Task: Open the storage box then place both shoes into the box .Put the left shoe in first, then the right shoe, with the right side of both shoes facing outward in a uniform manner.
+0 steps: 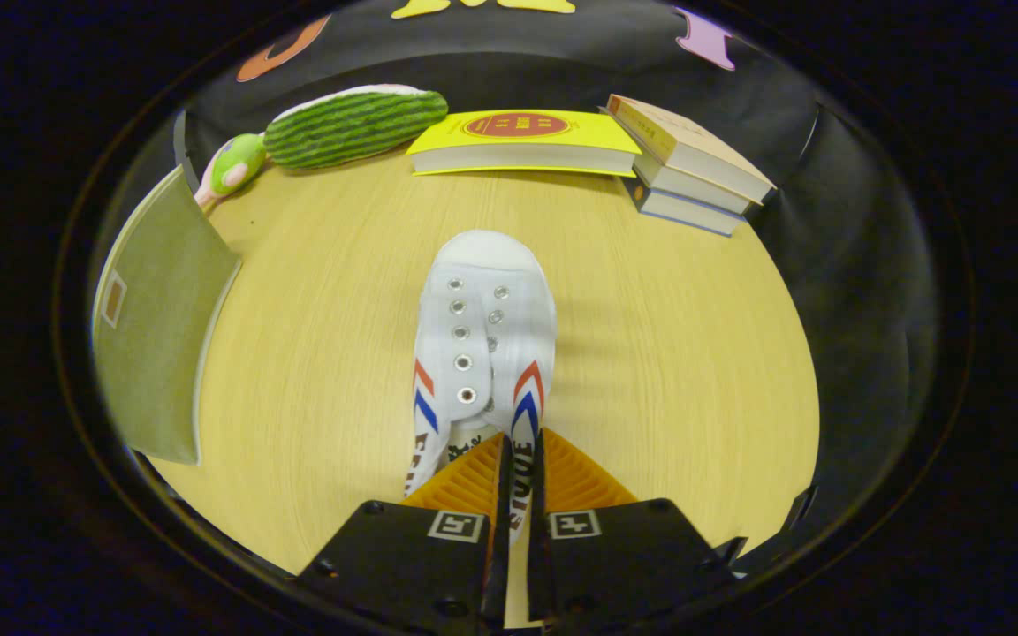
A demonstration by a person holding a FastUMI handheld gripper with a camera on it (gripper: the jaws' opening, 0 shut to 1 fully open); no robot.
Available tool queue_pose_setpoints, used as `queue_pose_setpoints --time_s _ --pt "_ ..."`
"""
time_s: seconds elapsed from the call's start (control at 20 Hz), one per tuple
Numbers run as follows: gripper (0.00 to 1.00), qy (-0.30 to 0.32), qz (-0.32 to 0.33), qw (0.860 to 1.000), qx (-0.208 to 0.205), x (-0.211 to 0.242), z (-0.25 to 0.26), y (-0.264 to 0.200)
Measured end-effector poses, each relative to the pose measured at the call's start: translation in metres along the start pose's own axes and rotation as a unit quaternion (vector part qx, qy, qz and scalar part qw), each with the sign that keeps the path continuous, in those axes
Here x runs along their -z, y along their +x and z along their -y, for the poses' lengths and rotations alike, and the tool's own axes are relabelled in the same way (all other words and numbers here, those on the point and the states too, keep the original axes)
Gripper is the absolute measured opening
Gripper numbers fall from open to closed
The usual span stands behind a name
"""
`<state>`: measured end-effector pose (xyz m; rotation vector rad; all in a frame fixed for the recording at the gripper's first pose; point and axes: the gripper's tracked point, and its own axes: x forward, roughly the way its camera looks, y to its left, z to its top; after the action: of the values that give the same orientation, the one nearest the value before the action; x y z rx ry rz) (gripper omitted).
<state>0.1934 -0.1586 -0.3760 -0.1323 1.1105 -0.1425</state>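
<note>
Your gripper [520, 446] had its two orange fingers [474, 477] squeezed close together, and they pinched the right side wall of the white shoe [484, 336] near its heel. One finger sat inside the shoe and one sat outside it, so both pressed on the thin cloth. The shoe had red and blue stripes on its sides and no laces in its holes. Its toe pointed away from you, out over the wooden table [668, 353].

Far across the table lay a yellow book [522, 141]. To the right of it sat a stack of books [695, 163]. To the left of it lay a green plush toy [350, 125]. A green book [155, 309] lay at the left side of the table
</note>
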Motion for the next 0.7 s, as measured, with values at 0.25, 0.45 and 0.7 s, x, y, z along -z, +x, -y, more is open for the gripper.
queue_pose_setpoints --time_s 0.25,0.45,0.7 --pt "0.06 0.044 0.041 0.997 -0.039 -0.02 -0.008 -0.049" --pt "0.06 0.06 0.06 0.994 -0.071 -0.031 -0.022 -0.099" --pt "0.05 0.105 0.089 0.982 -0.131 -0.049 -0.051 -0.161"
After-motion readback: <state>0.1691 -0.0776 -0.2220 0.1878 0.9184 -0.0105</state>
